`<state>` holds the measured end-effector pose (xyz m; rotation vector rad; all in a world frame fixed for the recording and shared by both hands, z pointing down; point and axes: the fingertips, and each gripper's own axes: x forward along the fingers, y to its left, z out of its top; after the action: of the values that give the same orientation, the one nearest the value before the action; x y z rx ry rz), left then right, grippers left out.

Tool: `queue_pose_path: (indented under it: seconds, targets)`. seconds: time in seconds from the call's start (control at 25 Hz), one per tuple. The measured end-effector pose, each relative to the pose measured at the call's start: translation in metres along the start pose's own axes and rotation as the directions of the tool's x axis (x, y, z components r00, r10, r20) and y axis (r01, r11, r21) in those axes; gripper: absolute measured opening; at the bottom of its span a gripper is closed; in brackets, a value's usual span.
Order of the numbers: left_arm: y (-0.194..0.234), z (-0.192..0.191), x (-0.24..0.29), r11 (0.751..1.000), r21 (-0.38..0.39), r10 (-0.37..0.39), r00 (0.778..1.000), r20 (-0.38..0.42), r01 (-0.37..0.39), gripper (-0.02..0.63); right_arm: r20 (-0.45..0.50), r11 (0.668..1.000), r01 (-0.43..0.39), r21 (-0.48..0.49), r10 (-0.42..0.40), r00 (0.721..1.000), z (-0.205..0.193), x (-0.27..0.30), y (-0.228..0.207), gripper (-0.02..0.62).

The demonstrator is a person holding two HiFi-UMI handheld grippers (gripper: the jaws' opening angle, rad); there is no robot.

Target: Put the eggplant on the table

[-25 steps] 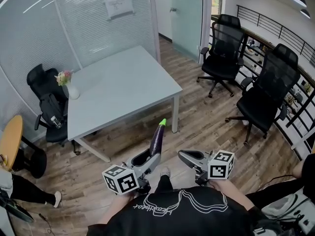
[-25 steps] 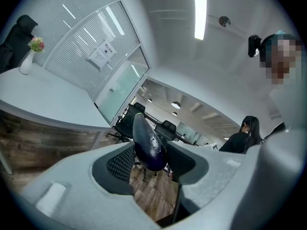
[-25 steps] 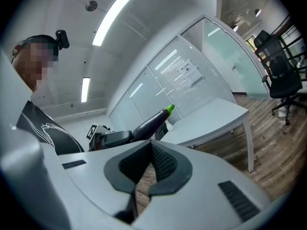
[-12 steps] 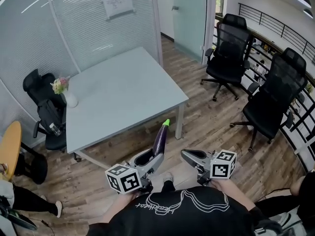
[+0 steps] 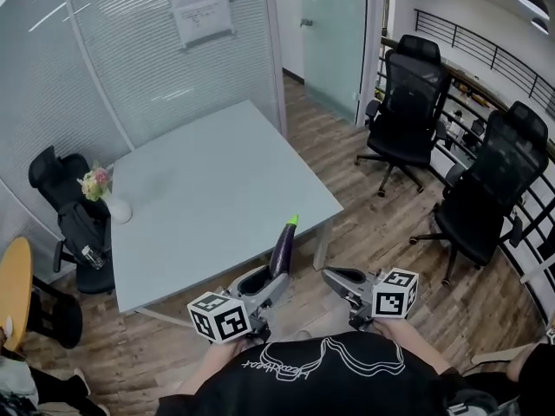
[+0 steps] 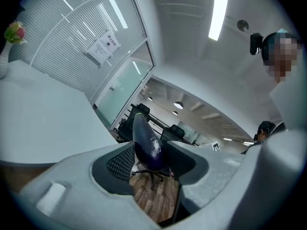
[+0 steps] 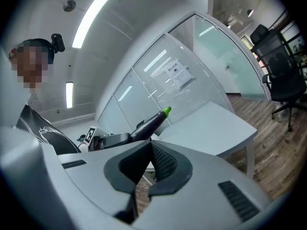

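A dark purple eggplant with a green tip stands nearly upright in my left gripper, which is shut on its lower end. In the left gripper view the eggplant sits pinched between the two dark pads. The pale grey table lies just ahead, and the eggplant's tip overlaps its near edge in the head view. My right gripper is held level beside the left, shut with nothing in it. The right gripper view shows the eggplant to its left and the table beyond.
A white vase with flowers stands on the table's left corner. Two black office chairs stand at the right on the wooden floor, and another black chair is left of the table. A glass wall backs the table.
Both grippers and the head have come closer to the table, so its near edge now lies just beyond the eggplant. The grip on the eggplant is unchanged.
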<state>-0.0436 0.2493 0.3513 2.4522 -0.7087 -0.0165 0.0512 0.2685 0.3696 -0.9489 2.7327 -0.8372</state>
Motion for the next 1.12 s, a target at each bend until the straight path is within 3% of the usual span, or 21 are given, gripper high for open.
queue_pose_path:
  seconds: [0.4, 0.84, 1.12]
  targets:
    - [0.075, 0.048, 0.034, 1.000, 0.008, -0.009, 1.000, 0.026, 0.009, 0.212, -0.005, 1.000, -0.004, -0.021, 0.004, 1.000, 0.035, 0.068, -0.049, 0.009]
    - [0.122, 0.048, 0.044, 0.997, -0.026, 0.068, 0.998, 0.000, -0.068, 0.212, -0.045, 0.998, -0.017, 0.063, 0.019, 0.999, 0.023, 0.106, -0.090, 0.009]
    - [0.148, 0.060, 0.065, 0.994, -0.048, 0.101, 0.995, 0.006, -0.101, 0.212, -0.060, 0.995, -0.046, 0.086, 0.052, 0.997, 0.039, 0.127, -0.122, 0.009]
